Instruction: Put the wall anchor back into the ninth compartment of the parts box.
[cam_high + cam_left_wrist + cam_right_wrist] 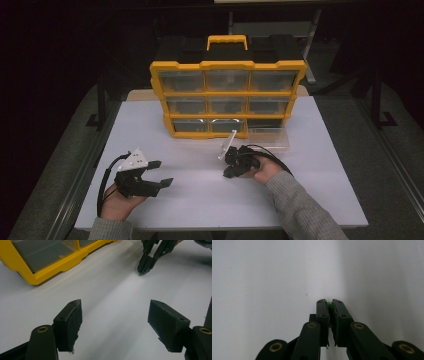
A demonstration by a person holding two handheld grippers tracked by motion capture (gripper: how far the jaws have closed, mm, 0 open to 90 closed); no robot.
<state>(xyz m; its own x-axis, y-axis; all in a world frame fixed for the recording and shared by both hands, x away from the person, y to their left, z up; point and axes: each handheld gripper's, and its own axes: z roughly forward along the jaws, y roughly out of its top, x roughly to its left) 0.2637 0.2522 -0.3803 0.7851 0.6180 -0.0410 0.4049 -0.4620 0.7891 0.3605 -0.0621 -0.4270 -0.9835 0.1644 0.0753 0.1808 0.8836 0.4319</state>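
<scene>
A small green piece (328,307) is pinched between the jaws of the right gripper (329,305), tips down at the white table (200,195) before the yellow organizer (227,97). The left gripper (113,322) is held wide apart, nothing in it

We see a white table (320,165) across the middle of the frame, grey floor (385,165) along both sides, and a dark, dimly lit room behind, with black metal legs (101,100) at centre left.
</scene>
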